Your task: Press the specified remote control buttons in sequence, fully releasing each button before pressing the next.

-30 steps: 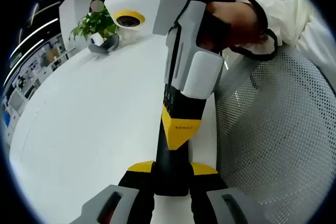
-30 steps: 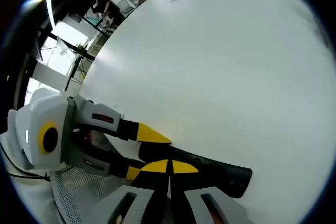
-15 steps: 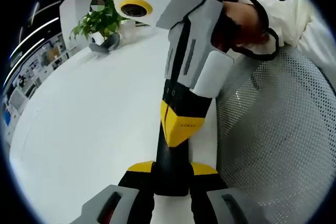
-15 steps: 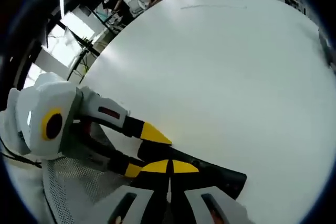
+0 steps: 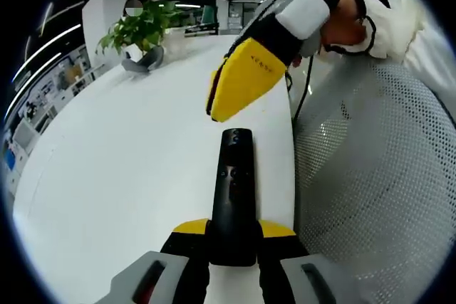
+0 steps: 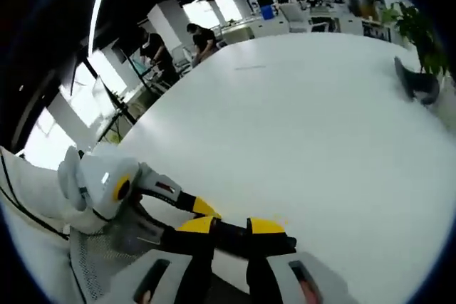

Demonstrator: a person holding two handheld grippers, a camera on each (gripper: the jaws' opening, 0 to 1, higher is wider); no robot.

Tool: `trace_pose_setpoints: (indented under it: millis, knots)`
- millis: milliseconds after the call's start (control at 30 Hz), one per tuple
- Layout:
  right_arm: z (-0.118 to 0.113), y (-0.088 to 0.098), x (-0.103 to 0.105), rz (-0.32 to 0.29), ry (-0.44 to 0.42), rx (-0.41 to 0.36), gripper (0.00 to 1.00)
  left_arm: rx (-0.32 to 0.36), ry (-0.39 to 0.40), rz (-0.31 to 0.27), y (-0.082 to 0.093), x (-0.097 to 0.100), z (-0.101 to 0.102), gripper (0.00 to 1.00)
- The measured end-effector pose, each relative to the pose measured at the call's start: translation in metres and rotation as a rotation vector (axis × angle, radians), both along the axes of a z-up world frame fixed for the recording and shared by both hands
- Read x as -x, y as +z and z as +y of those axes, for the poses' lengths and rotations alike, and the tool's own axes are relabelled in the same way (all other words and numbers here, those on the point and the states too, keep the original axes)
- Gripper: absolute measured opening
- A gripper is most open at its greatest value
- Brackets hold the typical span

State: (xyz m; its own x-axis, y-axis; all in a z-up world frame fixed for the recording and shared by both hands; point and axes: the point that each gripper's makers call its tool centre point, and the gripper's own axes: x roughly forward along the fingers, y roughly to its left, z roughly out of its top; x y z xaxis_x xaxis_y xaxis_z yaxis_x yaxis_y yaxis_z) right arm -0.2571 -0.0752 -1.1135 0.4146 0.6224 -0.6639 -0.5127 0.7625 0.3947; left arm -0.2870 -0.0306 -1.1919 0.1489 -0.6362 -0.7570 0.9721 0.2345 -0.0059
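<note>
A black remote control (image 5: 234, 183) lies lengthwise between the yellow tips of my left gripper (image 5: 234, 228), which is shut on its near end just above the white table (image 5: 121, 176). My right gripper (image 5: 217, 105) comes in from the upper right and hangs above the remote's far end, clear of the buttons. In the right gripper view its own yellow tips (image 6: 230, 226) stand slightly apart with nothing between them. Beyond them the remote (image 6: 281, 240) sticks out of the left gripper (image 6: 199, 215).
A potted plant (image 5: 139, 30) and a grey holder stand at the table's far end; both also appear in the right gripper view (image 6: 413, 26). A mesh chair (image 5: 370, 176) borders the table edge beside the remote. A person's hand (image 5: 345, 26) holds the right gripper. People stand far off (image 6: 199, 37).
My right gripper has lifted off the remote and drawn back upward, uncovering the buttons; its tips, together before, now stand slightly apart. The left gripper and the remote have stayed put.
</note>
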Motion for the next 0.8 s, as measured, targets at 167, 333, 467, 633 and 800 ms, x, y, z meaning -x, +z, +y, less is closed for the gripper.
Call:
trace_pose_setpoints:
  millis: [167,333,467,633,800]
  knots:
    - [-0.017,0.024,-0.011,-0.133,-0.094,-0.049,0.25,-0.005,-0.002,0.001,0.000,0.000,0.000,0.24]
    - [-0.030,0.027,-0.006,-0.156,-0.117,-0.043,0.28,-0.021,-0.006,0.006,0.000,0.000,0.000,0.24]
    - [-0.033,0.027,-0.004,-0.187,-0.127,-0.008,0.37,-0.032,-0.018,0.012,0.000,0.000,0.000,0.24]
    - [-0.042,0.035,-0.008,-0.288,-0.133,0.047,0.44,-0.051,-0.043,0.013,0.000,-0.001,0.000,0.23]
    - [-0.046,0.043,-0.012,-0.330,-0.168,0.012,0.51,-0.062,-0.072,0.009,0.000,-0.003,-0.002,0.23]
